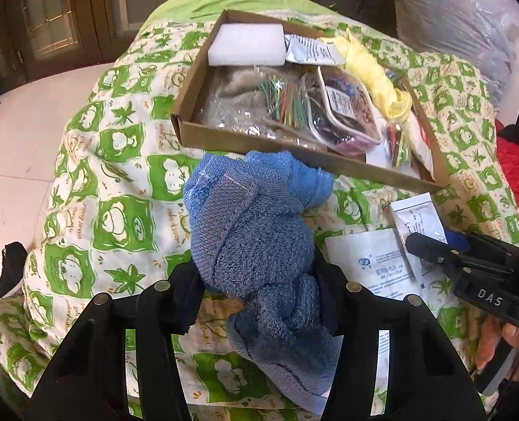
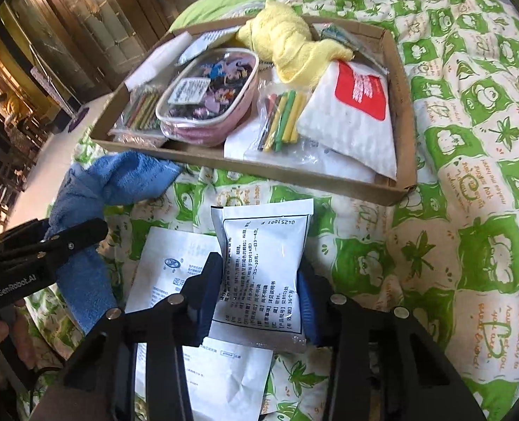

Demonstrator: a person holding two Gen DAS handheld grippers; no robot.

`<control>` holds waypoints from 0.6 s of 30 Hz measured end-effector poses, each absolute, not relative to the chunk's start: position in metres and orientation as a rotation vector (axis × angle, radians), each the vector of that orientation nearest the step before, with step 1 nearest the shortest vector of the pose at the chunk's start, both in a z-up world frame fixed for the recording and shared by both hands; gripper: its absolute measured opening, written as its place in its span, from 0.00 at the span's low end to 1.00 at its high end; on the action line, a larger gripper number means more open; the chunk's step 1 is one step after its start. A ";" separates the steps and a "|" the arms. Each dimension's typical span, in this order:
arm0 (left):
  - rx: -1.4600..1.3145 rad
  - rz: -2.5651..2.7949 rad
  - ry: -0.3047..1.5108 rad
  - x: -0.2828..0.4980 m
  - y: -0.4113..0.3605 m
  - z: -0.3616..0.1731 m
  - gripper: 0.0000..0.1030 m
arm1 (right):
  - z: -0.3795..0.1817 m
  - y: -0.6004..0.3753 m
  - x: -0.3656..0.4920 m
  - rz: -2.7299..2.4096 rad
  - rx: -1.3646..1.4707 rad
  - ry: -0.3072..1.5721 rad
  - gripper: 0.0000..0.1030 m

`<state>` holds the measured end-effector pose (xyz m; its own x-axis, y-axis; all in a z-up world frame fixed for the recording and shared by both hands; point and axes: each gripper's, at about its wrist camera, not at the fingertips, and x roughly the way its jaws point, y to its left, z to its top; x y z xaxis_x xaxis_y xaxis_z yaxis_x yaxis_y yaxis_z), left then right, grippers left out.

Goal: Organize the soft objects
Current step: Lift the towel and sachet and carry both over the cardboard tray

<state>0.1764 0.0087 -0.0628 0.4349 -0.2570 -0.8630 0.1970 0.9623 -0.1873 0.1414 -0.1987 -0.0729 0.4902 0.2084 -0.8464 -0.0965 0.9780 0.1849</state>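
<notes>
My left gripper (image 1: 259, 280) is shut on a blue towel (image 1: 255, 231), bunched up just in front of the cardboard box (image 1: 245, 140); the towel also shows in the right wrist view (image 2: 94, 189). My right gripper (image 2: 261, 294) is shut on a white printed packet (image 2: 263, 266) above the green-patterned quilt (image 2: 452, 140). The box (image 2: 405, 112) holds a yellow cloth (image 2: 291, 45), a pink zip pouch (image 2: 206, 101), bags of coloured sticks (image 2: 282, 119), a white bag with a red label (image 2: 350, 119) and a white foam block (image 1: 245, 45).
Flat white packets (image 2: 175, 263) lie on the quilt under my right gripper. A plastic-wrapped bundle (image 1: 463, 17) sits at the far right, red and black items (image 1: 512, 147) at the right edge. Tiled floor (image 1: 20, 133) and wooden doors (image 1: 59, 10) lie to the left.
</notes>
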 end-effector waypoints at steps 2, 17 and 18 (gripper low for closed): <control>-0.064 -0.285 1.069 0.175 0.011 -0.059 0.51 | -0.068 -0.203 0.139 0.194 0.132 1.029 0.39; 0.016 -0.256 1.018 0.169 0.002 -0.051 0.51 | -0.068 -0.201 0.136 0.200 0.133 1.023 0.39; 0.017 -0.255 1.016 0.169 0.002 -0.051 0.51 | -0.068 -0.201 0.136 0.201 0.133 1.023 0.39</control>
